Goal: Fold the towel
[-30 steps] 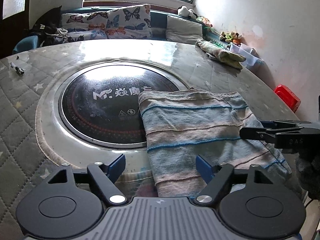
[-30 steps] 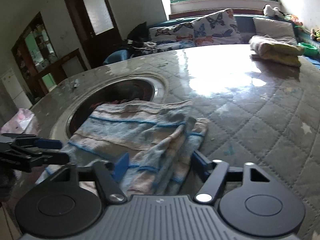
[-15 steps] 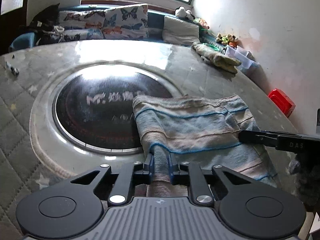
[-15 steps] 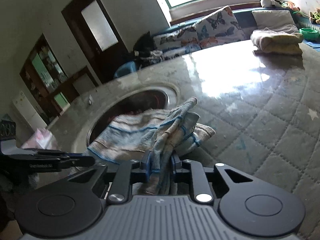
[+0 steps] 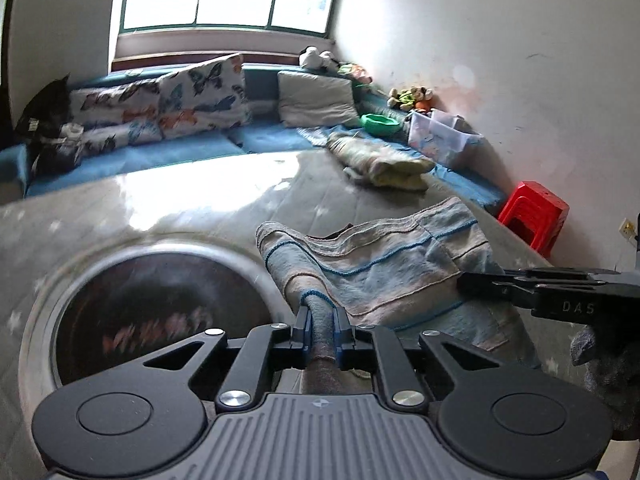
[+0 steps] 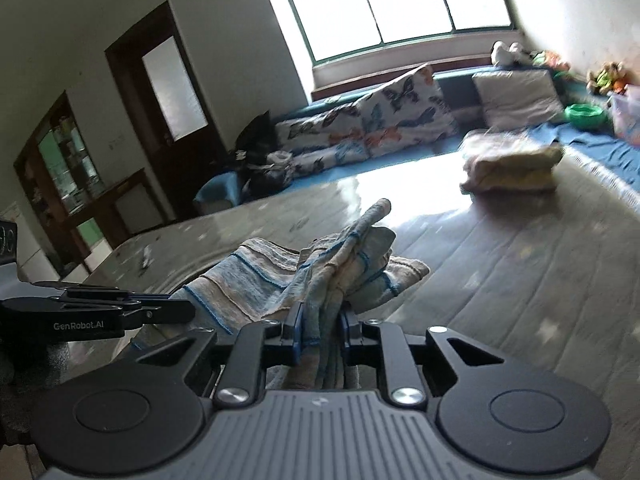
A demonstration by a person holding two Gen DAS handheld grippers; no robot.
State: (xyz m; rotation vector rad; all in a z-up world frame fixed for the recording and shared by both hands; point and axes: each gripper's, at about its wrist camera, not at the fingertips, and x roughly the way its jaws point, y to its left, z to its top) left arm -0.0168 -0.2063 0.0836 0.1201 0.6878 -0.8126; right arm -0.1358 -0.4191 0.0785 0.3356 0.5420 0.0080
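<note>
Both claws pinch the towel's near corners.
The left claw and right claw each grip the soft, limp towel; its cloth sags over the counter.

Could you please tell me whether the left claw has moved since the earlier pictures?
Yes. The left claw, shut on the towel, has lifted and moved forward: the round burner now sits lower left.

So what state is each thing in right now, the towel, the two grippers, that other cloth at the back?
Striped towel: near edge lifted off the table, bunched, clamped at two spots.
Left gripper: shut on the towel.
Right gripper: shut on the towel.
Yellowish cloth: folded, lying on the table's far side.
Door: closed.
</note>
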